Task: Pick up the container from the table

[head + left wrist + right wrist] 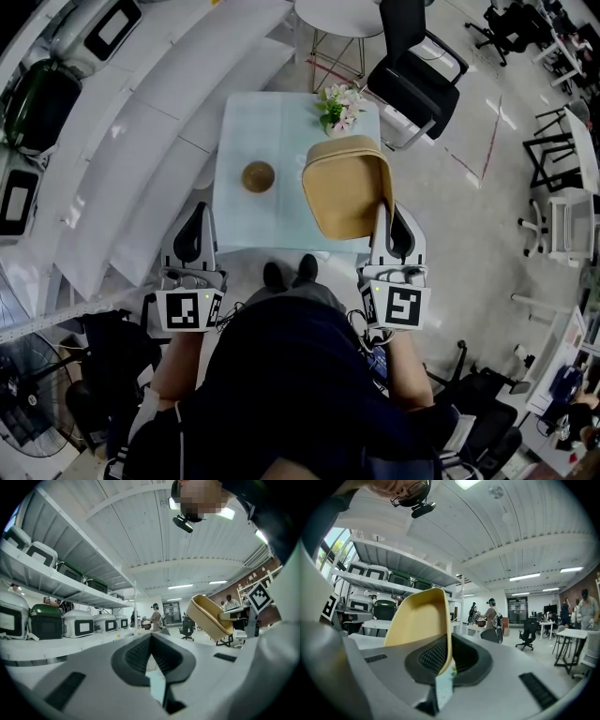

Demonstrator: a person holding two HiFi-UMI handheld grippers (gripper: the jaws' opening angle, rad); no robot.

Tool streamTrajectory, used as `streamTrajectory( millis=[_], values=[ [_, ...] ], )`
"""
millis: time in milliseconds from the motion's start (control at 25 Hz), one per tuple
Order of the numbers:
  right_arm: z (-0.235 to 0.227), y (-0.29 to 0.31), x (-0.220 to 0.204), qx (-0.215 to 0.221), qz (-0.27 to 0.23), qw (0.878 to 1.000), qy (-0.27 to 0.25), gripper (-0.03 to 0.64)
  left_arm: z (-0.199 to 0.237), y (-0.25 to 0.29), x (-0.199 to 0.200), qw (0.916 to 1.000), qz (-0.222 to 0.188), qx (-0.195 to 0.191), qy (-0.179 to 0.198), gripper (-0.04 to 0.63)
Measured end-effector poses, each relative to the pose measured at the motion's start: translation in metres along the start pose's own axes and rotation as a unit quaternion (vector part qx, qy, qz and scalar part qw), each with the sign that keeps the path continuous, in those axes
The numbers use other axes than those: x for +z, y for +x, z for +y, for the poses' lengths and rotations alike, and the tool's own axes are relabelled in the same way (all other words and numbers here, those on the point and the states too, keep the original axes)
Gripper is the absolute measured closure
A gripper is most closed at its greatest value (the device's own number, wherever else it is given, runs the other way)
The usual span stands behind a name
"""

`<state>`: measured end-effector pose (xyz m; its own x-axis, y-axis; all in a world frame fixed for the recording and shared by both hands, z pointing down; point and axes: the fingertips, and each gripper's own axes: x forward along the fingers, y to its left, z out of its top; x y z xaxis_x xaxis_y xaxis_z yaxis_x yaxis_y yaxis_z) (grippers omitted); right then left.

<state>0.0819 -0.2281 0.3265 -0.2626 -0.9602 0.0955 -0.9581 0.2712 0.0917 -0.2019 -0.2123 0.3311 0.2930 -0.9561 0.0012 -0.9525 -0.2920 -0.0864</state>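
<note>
Pale-blue table (281, 122) on glossy grey floor (469, 216) — white shelving (141, 159) left of it, black office chair (412, 75) past its far-right corner, strip lights (525, 577) overhead.

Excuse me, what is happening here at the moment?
A person stands at a small table with a gripper in each hand. The right gripper is shut on the rim of the yellow container and holds it tilted in the air above the table. The left gripper is shut and holds nothing. A round brown dish and some flowers are on the table.
</note>
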Motion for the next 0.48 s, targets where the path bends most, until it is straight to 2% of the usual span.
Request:
streamTrajectory(
  millis=[480],
  values=[
    [0.0016,0.0025,-0.0005,0.001,0.003,1.0,0.002,0.606,0.0014,-0.0025,-0.0001,1.0,0.002,0.002,0.003,0.592]
  ],
)
